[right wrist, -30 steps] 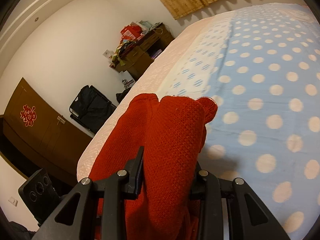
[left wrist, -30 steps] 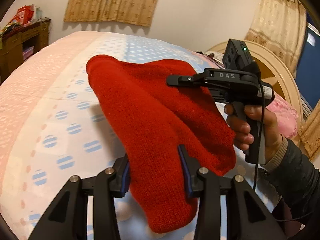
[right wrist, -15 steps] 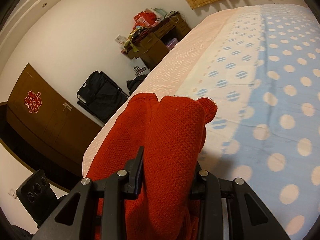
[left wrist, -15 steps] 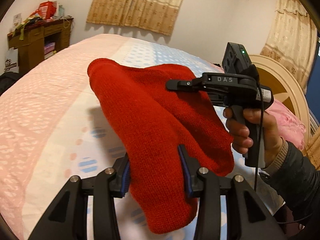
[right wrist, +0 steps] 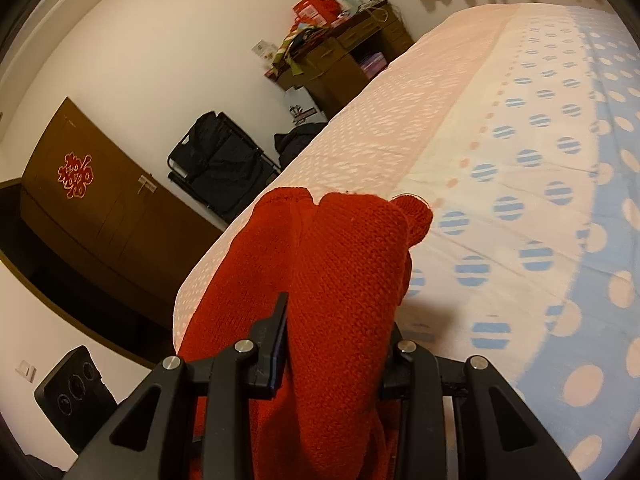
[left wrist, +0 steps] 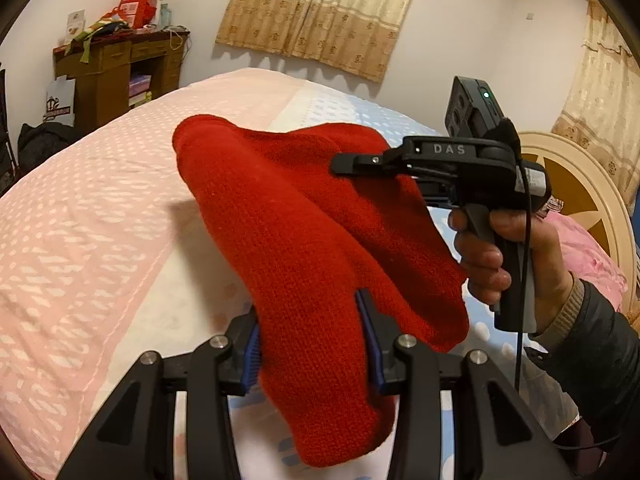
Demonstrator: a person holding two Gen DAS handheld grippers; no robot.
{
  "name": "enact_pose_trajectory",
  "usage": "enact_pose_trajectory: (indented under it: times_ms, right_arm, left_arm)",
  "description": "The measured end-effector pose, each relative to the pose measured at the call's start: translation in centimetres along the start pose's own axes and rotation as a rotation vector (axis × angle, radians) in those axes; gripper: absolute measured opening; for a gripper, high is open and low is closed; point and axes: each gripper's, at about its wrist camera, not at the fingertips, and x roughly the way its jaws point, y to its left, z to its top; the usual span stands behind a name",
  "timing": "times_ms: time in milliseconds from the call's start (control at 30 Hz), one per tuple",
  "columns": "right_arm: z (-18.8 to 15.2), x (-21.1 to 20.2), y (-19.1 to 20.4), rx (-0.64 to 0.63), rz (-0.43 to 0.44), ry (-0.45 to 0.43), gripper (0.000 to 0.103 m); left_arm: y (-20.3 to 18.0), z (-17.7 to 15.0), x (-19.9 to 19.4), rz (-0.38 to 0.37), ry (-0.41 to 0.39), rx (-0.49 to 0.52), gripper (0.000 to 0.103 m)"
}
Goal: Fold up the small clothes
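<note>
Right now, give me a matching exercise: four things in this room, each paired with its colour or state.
Things:
1. knitted garment
2. left gripper
3. curtain
4. bedspread

States:
A. hanging on the wall, beige
B. red, held above the bed
C. dotted, pink and blue
D. shut on the knit

Pairs: 1-B, 2-D, 3-A, 4-C

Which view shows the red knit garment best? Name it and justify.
The left wrist view: the red knit garment hangs in full, clamped by the left gripper and the right gripper, above the bed. The right wrist view shows only bunched folds filling the right gripper.
</note>
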Motion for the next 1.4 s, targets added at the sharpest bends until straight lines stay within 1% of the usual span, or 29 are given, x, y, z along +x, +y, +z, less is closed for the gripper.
enact_pose_trajectory:
  times_ms: [200, 467, 600, 700, 800, 1133, 1233, 1333, 1400]
  right_arm:
    - [0.1, 1.1, 0.7, -0.019, 0.006, 0.031, 0.033]
    - [0.0, 3.4, 1.0, -0.021, 0.014, 0.070, 0.033]
    - [-0.2, 4.3, 1.2, -0.026, 0.016, 0.091, 0.033]
    - [-0.2, 5.0, 1.3, -0.026, 0.021, 0.104, 0.033]
    - [-0.3, 5.7, 1.3, -0.031, 0.025, 0.113, 0.033]
    - [-0.2, 7.7, 0.3, -0.012, -0.007, 0.142, 0.034]
    - [-0.5, 7.7, -0.2, 0.000, -0.001, 0.152, 0.034]
    - [-0.7, 7.6, -0.7, 0.024, 0.000, 0.155, 0.036]
    - [-0.9, 7.4, -1.0, 0.034, 0.002, 0.153, 0.039]
  left_arm:
    - [0.4, -0.6, -0.2, 0.012, -0.004, -0.023, 0.043]
    - [1.4, -1.4, -0.1, 0.034, 0.013, -0.044, 0.043]
    - [2.1, -2.8, -0.3, 0.039, 0.028, -0.055, 0.043]
    - [2.8, -3.4, -0.3, 0.036, 0.045, -0.071, 0.043]
    - [2.9, -3.6, -0.4, 0.031, 0.047, -0.072, 0.043]
    - [3.4, -4.4, -0.5, 0.013, 0.041, -0.092, 0.044]
    - [3.5, -4.6, -0.7, 0.009, 0.041, -0.095, 0.045]
    - [3.4, -5.0, -1.0, 0.014, 0.034, -0.094, 0.049]
    - [3.4, -4.7, -0.9, 0.026, 0.035, -0.096, 0.053]
